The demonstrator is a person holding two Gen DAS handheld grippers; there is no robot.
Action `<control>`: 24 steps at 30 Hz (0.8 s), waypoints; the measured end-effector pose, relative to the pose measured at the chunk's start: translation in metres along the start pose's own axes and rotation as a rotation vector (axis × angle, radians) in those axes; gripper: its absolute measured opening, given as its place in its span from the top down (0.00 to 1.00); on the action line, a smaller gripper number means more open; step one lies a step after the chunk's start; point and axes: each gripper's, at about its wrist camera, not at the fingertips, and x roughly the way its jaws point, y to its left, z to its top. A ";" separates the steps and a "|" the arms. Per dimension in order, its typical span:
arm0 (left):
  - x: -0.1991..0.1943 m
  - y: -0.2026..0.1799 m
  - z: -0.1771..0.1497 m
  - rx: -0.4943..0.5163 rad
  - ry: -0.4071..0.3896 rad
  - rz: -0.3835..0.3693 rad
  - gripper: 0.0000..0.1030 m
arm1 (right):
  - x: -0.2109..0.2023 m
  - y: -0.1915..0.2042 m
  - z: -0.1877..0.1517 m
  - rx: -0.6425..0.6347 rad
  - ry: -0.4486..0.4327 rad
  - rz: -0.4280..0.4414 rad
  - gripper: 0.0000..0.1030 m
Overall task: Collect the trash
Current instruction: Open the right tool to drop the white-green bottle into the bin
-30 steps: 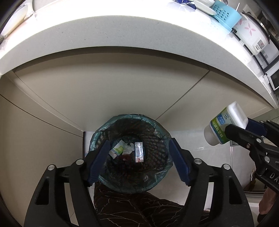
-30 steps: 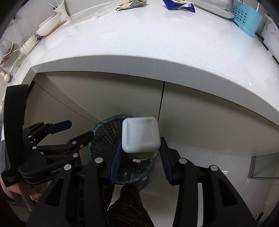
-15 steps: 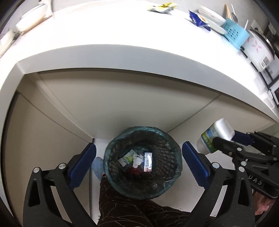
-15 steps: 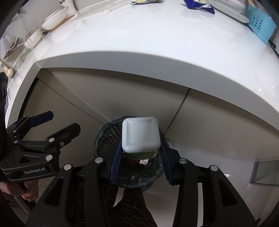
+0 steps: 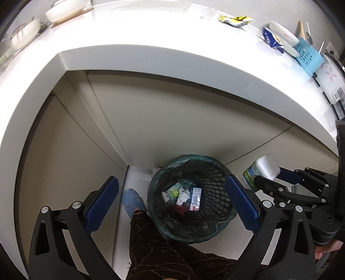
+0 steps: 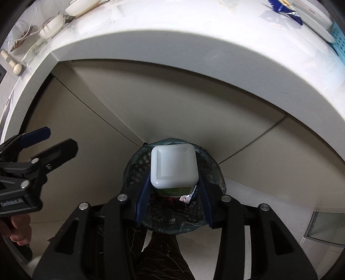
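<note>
A black mesh trash bin (image 5: 215,224) with a green liner stands on the floor under the counter and holds a small carton (image 5: 195,198) and crumpled wrappers. My left gripper (image 5: 172,202) is open and empty, high above the bin. My right gripper (image 6: 174,189) is shut on a white square bottle with a green label (image 6: 174,168), held directly above the bin (image 6: 211,217). That bottle (image 5: 261,172) also shows at the right of the left wrist view, beside the bin's rim.
A white countertop (image 5: 151,43) overhangs beige cabinet doors (image 5: 172,120). On it lie a yellow wrapper (image 5: 235,20), a blue packet (image 5: 271,39), a blue basket (image 5: 307,57) and bowls (image 5: 66,10). The person's patterned trouser leg (image 5: 163,252) and slipper (image 5: 132,202) are by the bin.
Both grippers have risen, so the bin looks smaller and more countertop shows. The left gripper's jaws have opened wider. The right gripper still holds the bottle over the bin.
</note>
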 end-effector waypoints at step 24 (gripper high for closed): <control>0.004 0.014 0.003 0.035 0.021 0.012 0.06 | -0.012 -0.012 -0.006 0.034 -0.025 -0.030 0.41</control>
